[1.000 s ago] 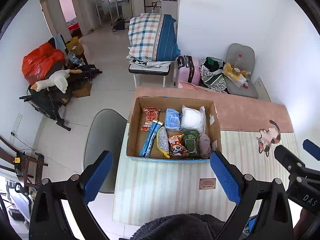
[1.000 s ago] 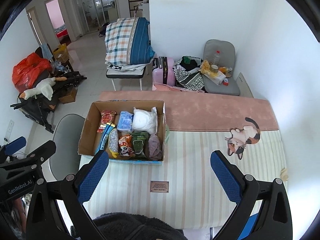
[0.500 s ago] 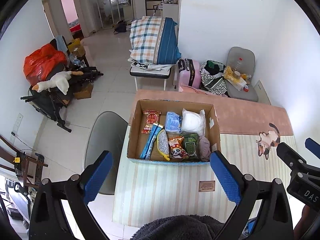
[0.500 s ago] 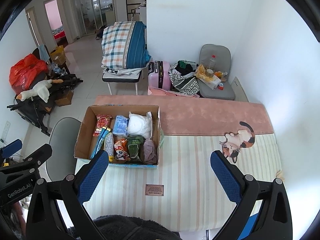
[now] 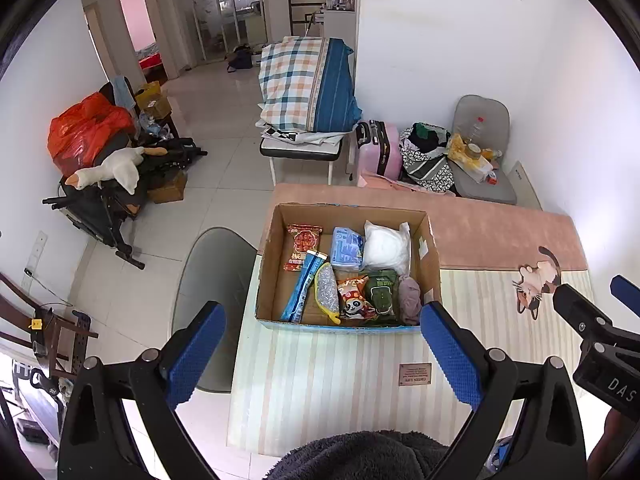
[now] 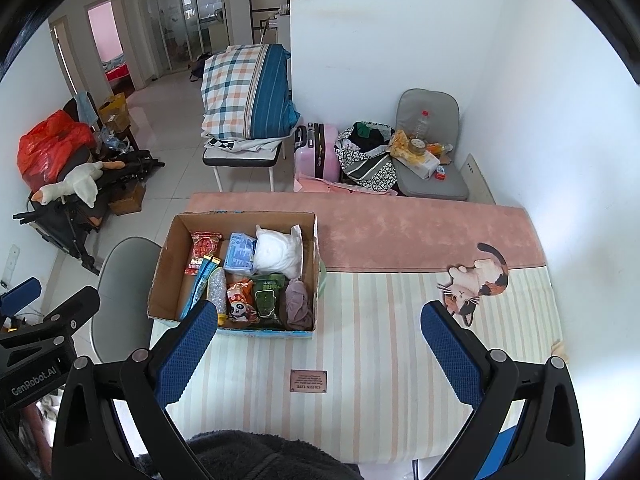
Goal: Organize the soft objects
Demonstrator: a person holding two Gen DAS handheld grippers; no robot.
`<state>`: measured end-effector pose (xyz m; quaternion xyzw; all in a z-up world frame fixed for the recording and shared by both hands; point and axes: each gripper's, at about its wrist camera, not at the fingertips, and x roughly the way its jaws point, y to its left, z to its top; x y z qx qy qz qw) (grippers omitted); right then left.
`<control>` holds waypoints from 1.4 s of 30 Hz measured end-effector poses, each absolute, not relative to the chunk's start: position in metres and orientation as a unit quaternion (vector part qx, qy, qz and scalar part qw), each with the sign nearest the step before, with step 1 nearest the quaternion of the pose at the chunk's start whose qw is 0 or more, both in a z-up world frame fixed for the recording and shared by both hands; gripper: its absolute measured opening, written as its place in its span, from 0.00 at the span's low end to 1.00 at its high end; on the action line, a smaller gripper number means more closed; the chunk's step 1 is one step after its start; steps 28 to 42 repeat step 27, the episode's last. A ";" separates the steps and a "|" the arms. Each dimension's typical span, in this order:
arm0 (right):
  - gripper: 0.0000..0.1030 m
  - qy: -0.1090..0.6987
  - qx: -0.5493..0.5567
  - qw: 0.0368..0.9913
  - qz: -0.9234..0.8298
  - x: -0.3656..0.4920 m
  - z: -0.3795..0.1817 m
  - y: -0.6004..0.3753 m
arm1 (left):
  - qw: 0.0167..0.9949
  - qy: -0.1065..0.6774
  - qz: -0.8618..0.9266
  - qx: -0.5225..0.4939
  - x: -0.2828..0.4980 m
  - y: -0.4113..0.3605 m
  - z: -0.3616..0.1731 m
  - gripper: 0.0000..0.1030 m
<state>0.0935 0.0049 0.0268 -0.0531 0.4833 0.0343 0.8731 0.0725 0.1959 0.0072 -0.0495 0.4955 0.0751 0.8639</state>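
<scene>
Striped table mat (image 6: 360, 344) bears the cardboard box (image 5: 434, 268) of soft packets; left gripper (image 5: 322, 350) and right gripper (image 6: 316, 344) hover spread and empty; descend squarely over one packet, pinching its middle gently.

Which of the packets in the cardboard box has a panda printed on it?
The orange snack packet in the box's near row, lying between the silvery yellow-edged pouch and the dark green packet. No other shows an animal.
</scene>
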 end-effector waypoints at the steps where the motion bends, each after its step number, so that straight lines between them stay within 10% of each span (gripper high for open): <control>1: 1.00 0.483 -0.053 0.874 0.033 0.093 0.027 0.005 | 0.864 0.495 0.075 -0.050 0.073 0.196 0.008 0.97; 42: 1.00 0.481 -0.051 0.875 0.034 0.090 0.031 0.004 | 0.867 0.490 0.080 -0.048 0.072 0.197 0.011 0.97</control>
